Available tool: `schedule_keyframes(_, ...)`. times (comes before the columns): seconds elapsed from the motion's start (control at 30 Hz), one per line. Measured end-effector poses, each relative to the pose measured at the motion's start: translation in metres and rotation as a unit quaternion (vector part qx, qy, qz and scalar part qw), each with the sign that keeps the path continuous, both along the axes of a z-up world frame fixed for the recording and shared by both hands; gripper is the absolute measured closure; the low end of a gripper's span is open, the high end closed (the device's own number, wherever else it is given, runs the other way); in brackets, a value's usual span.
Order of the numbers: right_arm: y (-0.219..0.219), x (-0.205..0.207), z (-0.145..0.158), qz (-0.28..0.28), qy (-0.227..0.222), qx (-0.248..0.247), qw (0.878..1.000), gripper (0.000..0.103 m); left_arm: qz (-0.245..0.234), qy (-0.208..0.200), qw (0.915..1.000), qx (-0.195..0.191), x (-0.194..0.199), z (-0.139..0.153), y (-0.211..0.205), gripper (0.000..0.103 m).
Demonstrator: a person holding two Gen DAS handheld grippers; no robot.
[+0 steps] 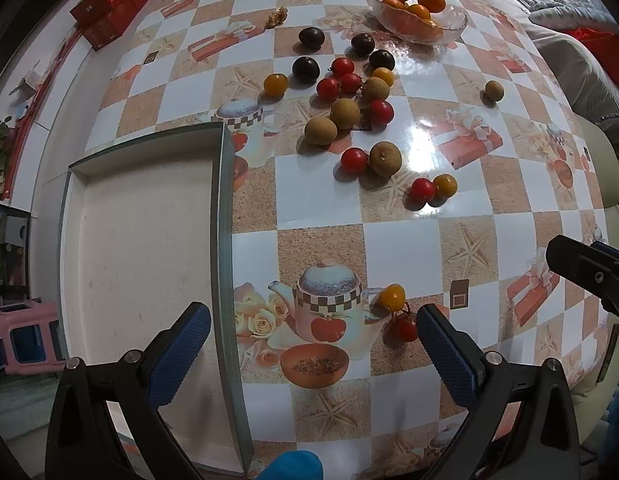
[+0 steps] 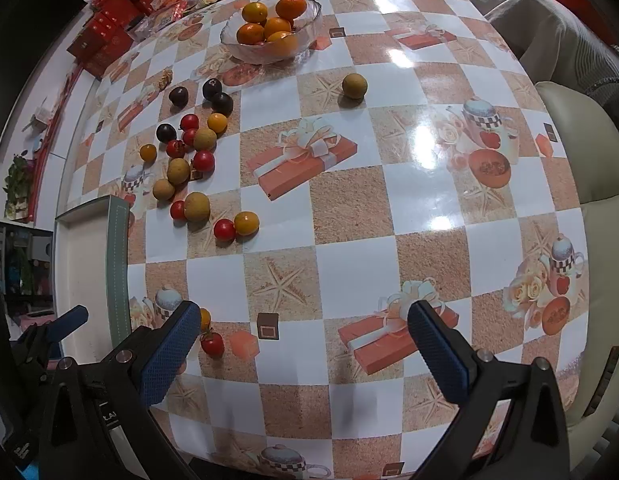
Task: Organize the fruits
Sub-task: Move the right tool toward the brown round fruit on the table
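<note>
Several small fruits lie loose on the patterned tablecloth: red cherry tomatoes (image 1: 354, 160), brown longans (image 1: 345, 113), dark plums (image 1: 305, 68) and small yellow-orange fruits (image 1: 276, 83). One longan (image 2: 354, 85) sits apart. A yellow fruit (image 1: 392, 297) and a red tomato (image 1: 405, 330) lie nearest, just inside my left gripper's right finger. My left gripper (image 1: 313, 334) stands open above the tray's edge and the cloth, holding nothing. My right gripper (image 2: 303, 330) is open and empty too; the same red tomato (image 2: 212, 344) lies by its left finger. A white tray (image 1: 141, 264) with a grey-green rim sits at the left.
A glass bowl (image 1: 457, 26) of oranges stands at the table's far side. Red boxes (image 1: 109, 8) and snack packets crowd the far left corner. A cream sofa (image 2: 581, 152) borders the table on the right. The right gripper's tip (image 1: 565, 258) shows in the left wrist view.
</note>
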State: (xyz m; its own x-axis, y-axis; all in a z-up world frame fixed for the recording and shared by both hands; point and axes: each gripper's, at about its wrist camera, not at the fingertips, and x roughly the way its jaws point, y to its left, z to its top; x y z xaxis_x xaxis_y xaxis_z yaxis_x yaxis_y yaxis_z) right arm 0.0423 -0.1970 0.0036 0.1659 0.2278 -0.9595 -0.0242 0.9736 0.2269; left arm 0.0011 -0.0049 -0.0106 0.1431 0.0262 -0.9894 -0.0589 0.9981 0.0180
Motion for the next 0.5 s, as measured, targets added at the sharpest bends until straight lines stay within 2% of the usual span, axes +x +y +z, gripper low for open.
schedule_keyframes(0.5, -0.0041, 0.0016, -0.007, 0.001, 0.009, -0.002, 1.0, 0.0, 0.0, 0.015, 0.9999, 0.008, 0.0, -0.0081, -0.0031, 0.0)
